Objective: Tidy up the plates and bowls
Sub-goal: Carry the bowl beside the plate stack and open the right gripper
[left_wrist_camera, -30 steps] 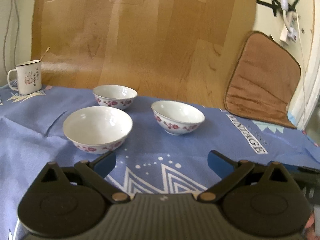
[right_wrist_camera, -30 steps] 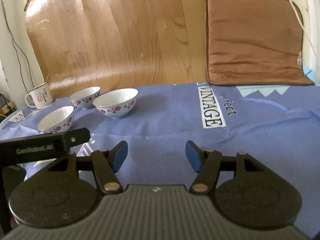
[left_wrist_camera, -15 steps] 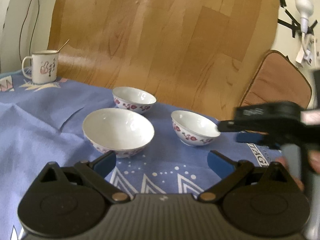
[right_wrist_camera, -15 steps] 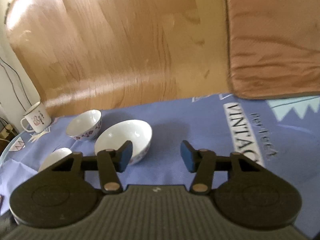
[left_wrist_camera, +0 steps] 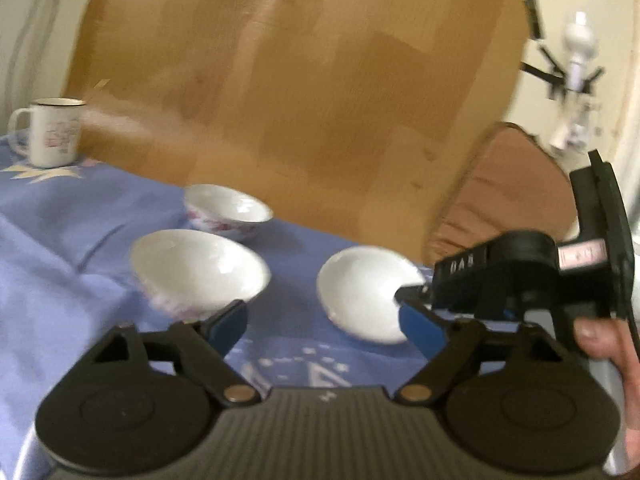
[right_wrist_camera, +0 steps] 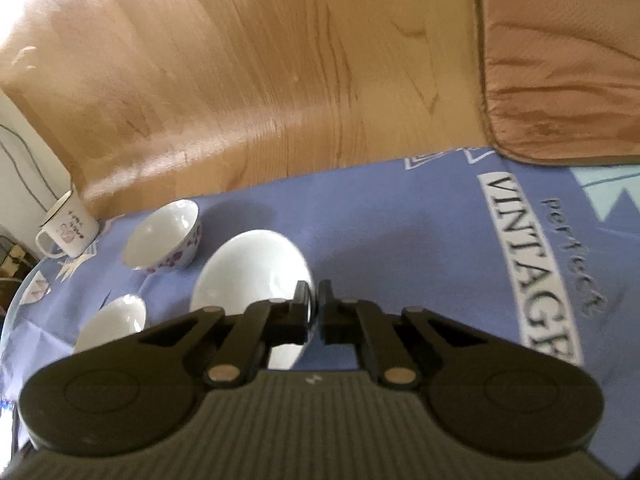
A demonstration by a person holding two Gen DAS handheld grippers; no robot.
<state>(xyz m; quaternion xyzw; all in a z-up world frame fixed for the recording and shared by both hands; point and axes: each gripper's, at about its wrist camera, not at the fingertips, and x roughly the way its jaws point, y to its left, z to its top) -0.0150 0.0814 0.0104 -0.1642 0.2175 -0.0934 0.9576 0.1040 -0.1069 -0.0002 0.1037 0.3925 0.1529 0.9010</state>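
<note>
Three white bowls with red flowers stand on the blue cloth (left_wrist_camera: 80, 240). The far bowl (left_wrist_camera: 228, 208) (right_wrist_camera: 160, 236) and the near left bowl (left_wrist_camera: 200, 268) (right_wrist_camera: 112, 320) sit upright. My right gripper (right_wrist_camera: 316, 312) (left_wrist_camera: 408, 300) is shut on the rim of the right bowl (right_wrist_camera: 252, 272) (left_wrist_camera: 364, 292), which tips so that its inside faces left. My left gripper (left_wrist_camera: 324, 328) hangs low in front of the bowls. Its jaws are closing, with nothing between the pads. One blue pad (left_wrist_camera: 228, 326) lies just in front of the near left bowl.
A white enamel mug (left_wrist_camera: 52, 132) (right_wrist_camera: 68, 228) stands at the cloth's far left. A wooden board (left_wrist_camera: 300, 100) leans behind the bowls, and a brown cushion (left_wrist_camera: 512, 184) (right_wrist_camera: 560, 60) lies at the right. A person's hand (left_wrist_camera: 612, 340) holds the right gripper.
My right gripper came in from the right over the right bowl and shut on its rim. That bowl now tips over to the left. My left gripper's jaws have narrowed a little.
</note>
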